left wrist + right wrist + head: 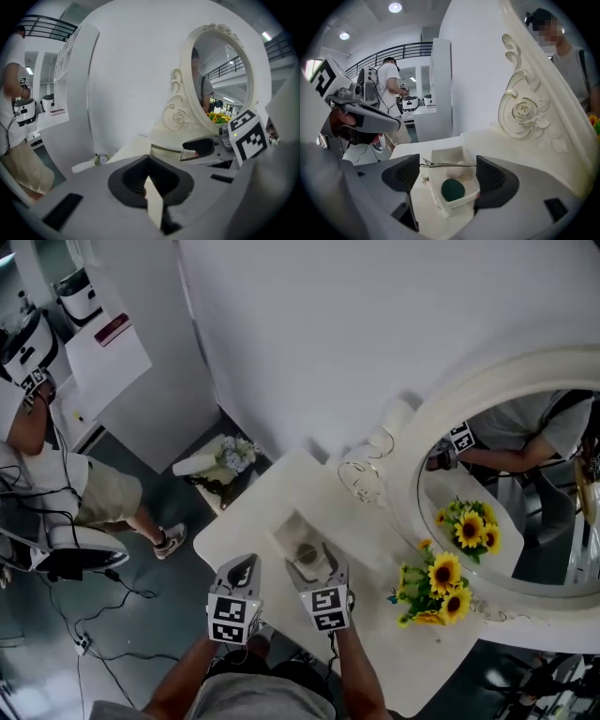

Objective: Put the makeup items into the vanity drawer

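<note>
At the bottom of the head view two forearms hold the claws side by side over the near edge of the white desk (pixel 251 514). The left claw (pixel 244 566) is at the left. In its own view the left claw (pixel 151 187) has its jaws pressed together on a thin cream strip (pixel 153 202) that stands upright between them; what this strip is I cannot tell. The right claw (pixel 315 568) is just beside it, at the open drawer (pixel 284 538). In the right gripper view the right claw (pixel 449 176) is spread wide and pinches nothing. The drawer (pixel 457 202) lies between and below its two jaws, in the lower middle of the frame. Inside the drawer there is a dark green disc (pixel 452 189) near the front wall and pale balls (pixel 460 169) behind it. A metal hair clip (pixel 445 164) lies across the drawer's far part. A small metal stud (pixel 424 179) sits on the desk just left of the drawer. Farther, at the right of the head view, sunflowers (pixel 439 585) stand before the round mirror (pixel 422 432). At upper left, beyond the desk, there is a bouquet (pixel 225 457), and a person (pixel 56 479) is at the far left edge.
</note>
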The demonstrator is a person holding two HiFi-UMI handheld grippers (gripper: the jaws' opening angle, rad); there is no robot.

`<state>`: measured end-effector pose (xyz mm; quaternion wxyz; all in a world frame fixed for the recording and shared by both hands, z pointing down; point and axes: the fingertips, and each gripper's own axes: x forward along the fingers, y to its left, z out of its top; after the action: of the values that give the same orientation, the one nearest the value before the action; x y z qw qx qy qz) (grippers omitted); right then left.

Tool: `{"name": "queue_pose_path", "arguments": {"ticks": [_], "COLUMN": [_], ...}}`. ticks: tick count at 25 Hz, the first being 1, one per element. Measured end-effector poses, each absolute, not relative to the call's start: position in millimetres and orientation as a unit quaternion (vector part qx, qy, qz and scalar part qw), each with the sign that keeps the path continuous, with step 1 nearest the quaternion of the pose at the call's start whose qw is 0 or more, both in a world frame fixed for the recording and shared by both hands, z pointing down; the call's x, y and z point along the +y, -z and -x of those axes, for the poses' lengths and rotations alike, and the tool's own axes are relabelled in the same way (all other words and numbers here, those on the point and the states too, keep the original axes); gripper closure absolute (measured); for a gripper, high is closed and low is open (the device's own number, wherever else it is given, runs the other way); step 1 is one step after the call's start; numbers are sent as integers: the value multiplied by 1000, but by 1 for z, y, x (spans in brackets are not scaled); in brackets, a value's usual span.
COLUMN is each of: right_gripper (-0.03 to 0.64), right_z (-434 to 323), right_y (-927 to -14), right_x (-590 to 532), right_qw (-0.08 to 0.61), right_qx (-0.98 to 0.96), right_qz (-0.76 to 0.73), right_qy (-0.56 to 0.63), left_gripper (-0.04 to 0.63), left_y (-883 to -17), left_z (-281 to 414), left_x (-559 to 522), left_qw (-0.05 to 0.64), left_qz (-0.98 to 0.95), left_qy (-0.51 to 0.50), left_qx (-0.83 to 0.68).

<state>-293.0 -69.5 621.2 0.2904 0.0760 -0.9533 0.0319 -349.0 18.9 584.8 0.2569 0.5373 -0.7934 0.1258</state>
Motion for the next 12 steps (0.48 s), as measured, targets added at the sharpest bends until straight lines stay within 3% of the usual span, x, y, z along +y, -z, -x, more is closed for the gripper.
{"name": "queue_pose_path", "arguments": {"ticks": [12], "right_gripper": [225], "right_z": [317], "right_y": [-654], "right_x": [-72], "right_qw": [310], "right_qx": [-942], "right_qz": [-92], "right_qy": [-85], "left_gripper": [595], "left_y": [-613], "left_z": [377], "left_x": [18], "left_qw": [284], "left_qz": [-543], "left_qy": [-139], "left_qx": [-778]}}
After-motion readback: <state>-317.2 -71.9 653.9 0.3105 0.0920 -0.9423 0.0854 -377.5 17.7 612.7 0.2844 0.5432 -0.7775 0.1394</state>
